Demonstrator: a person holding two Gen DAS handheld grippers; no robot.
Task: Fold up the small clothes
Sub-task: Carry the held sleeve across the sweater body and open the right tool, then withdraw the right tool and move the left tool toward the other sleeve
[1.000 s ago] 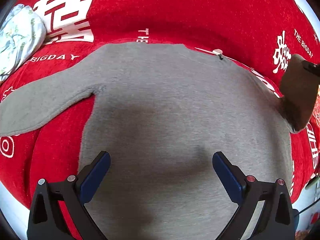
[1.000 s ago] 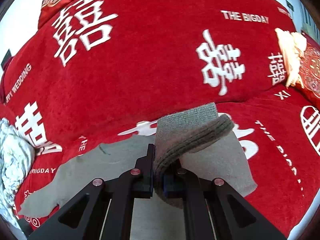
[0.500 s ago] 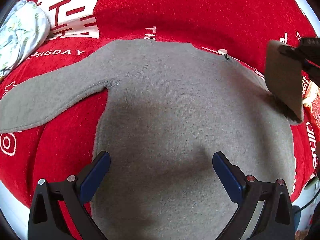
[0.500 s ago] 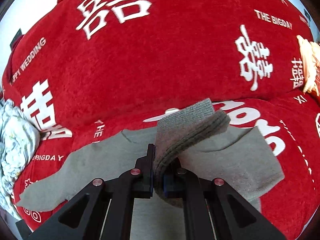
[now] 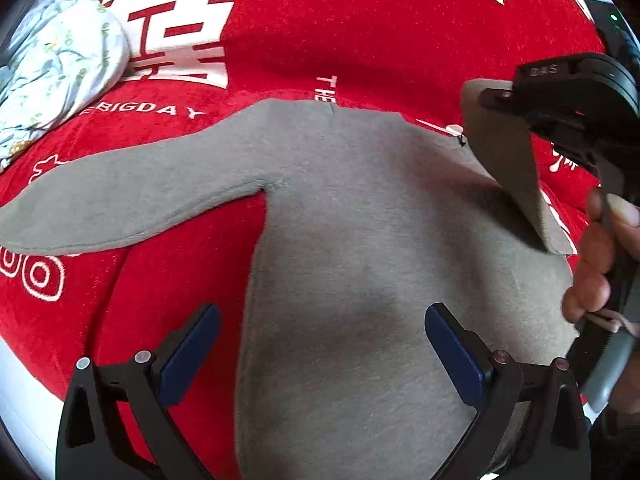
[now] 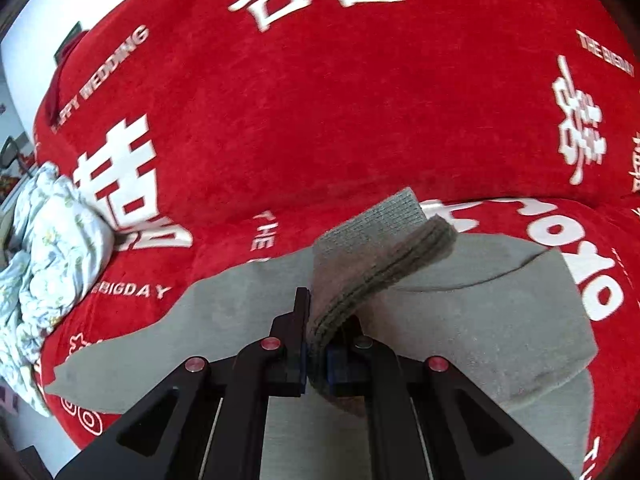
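The sweater (image 5: 360,240) is plain grey (its cuff (image 6: 384,264) ribbed in darker lines). The blanket (image 5: 360,40) is red with white characters and lettering. The crumpled cloth (image 5: 60,68) is pale blue-white, leaf-printed.

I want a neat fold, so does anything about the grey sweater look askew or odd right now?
Nothing damaged. The grey sweater lies flat on the red blanket; only its right sleeve cuff is off the surface, pinched in the right gripper.
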